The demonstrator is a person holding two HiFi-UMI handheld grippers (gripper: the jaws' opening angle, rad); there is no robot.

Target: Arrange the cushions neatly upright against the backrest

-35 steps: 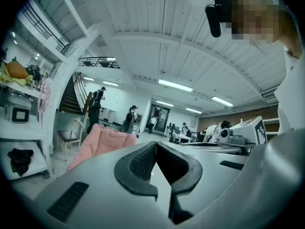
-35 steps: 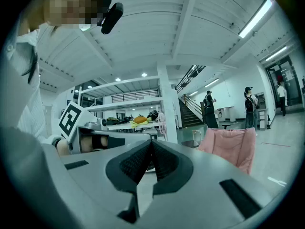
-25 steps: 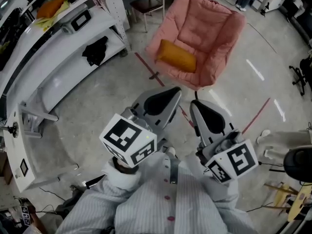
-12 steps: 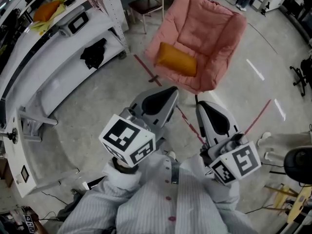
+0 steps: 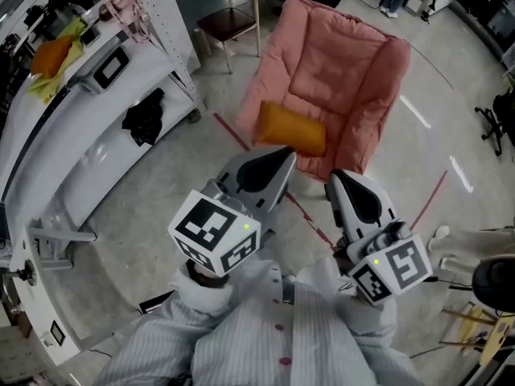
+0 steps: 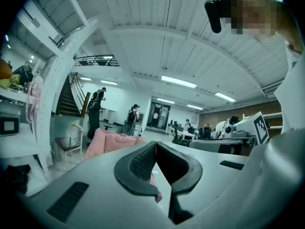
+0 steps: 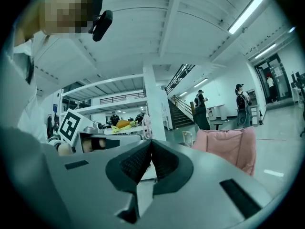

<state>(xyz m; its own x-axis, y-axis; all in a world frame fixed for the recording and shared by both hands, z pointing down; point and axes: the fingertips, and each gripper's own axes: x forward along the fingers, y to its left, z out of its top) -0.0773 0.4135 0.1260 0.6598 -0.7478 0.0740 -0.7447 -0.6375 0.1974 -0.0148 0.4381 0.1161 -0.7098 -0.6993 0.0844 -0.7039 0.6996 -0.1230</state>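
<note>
Here, in the head view, one orange cushion (image 5: 291, 129) lies flat at the front edge of the one pink chair (image 5: 346, 71), upper middle. The left tongs (image 5: 283, 156) and right tongs (image 5: 338, 178) sit just below, apart from it.

Left gripper view: closed, holding nothing.

Right gripper view: likewise closed and empty.

A clumsy nudge would likely tip the cushion off the front onto the floor.

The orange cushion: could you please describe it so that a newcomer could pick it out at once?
Find the big pink padded chair standing out on the open floor. On the front edge of its seat lies the orange cushion, a small plump rectangle. It is the only orange thing against all that pink padding.
</note>
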